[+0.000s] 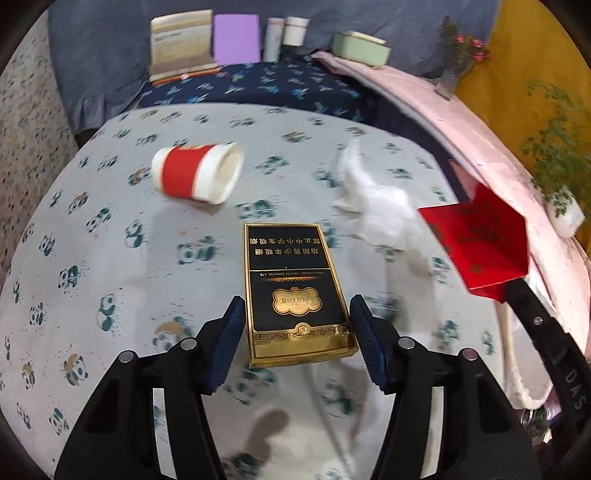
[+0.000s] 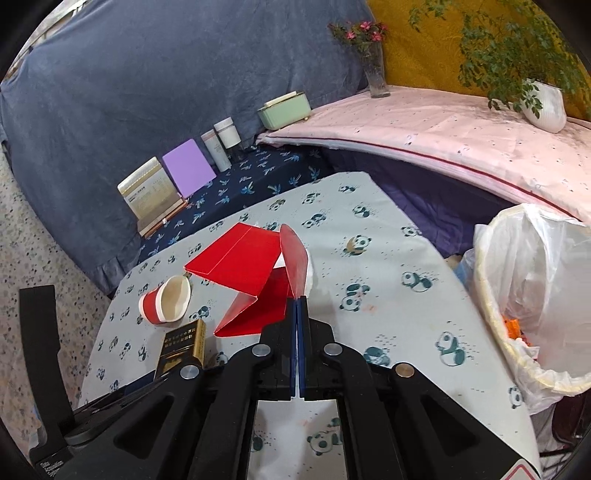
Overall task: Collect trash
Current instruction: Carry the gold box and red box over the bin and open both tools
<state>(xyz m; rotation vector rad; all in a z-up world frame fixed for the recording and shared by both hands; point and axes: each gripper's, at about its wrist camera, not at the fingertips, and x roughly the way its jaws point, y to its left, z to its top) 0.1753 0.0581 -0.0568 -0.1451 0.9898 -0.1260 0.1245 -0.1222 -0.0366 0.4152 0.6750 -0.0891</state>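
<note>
A black and gold cigarette box (image 1: 295,291) lies on the panda-print tablecloth (image 1: 110,258) between the blue pads of my left gripper (image 1: 297,314); the jaws stand wide, with a small gap to the box on each side. It also shows in the right wrist view (image 2: 183,345). A red and white paper cup (image 1: 197,173) lies on its side beyond it, and a crumpled white tissue (image 1: 376,206) to the right. My right gripper (image 2: 297,301) is shut on an edge of folded red cardboard (image 2: 243,269) and holds it above the table (image 2: 388,314).
A bin lined with a white plastic bag (image 2: 524,280) stands off the table's right edge, with orange scraps inside. Behind the table a dark blue bench carries boxes (image 1: 181,44), a purple card (image 1: 236,37), jars (image 1: 295,29) and a green case (image 1: 360,48). A pink-covered ledge bears a vase (image 2: 376,74) and a potted plant (image 2: 546,107).
</note>
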